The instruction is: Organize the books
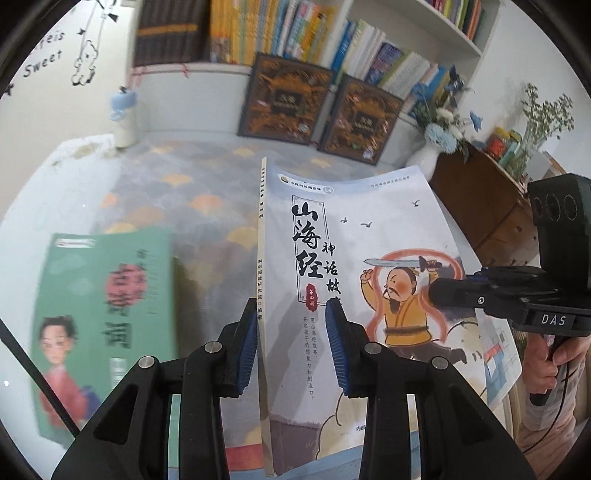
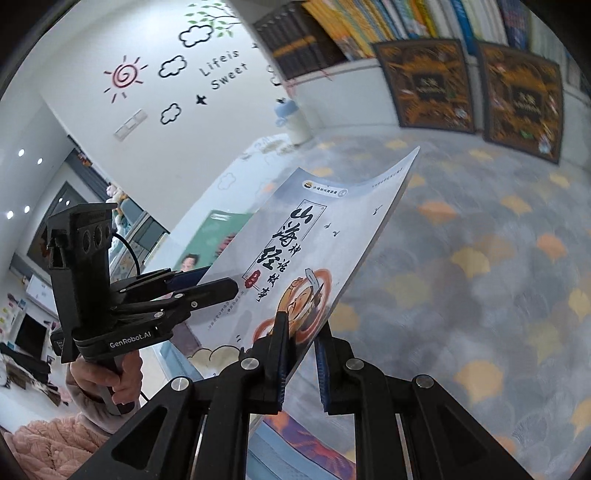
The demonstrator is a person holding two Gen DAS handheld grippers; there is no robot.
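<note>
Glossy paper book cover [image 1: 369, 229], matt black plastic hand-held gripper [image 1: 291, 347], ribbed blue pads [image 1: 337, 354]

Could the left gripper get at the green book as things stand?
Probably not yet: the left gripper is shut on the pale book, shared with the right gripper. The green book itself lies uncovered.

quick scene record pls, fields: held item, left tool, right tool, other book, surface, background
held item: white picture book, lifted off the mat, cover bowed
left tool: shut on the book at its spine edge
right tool: shut on the book's opposite edge
other book: green book, lying flat, blurred
surface: grey patterned mat
background: white bookshelf full of books; two dark framed covers leaning against it; flower vase to the right
</note>
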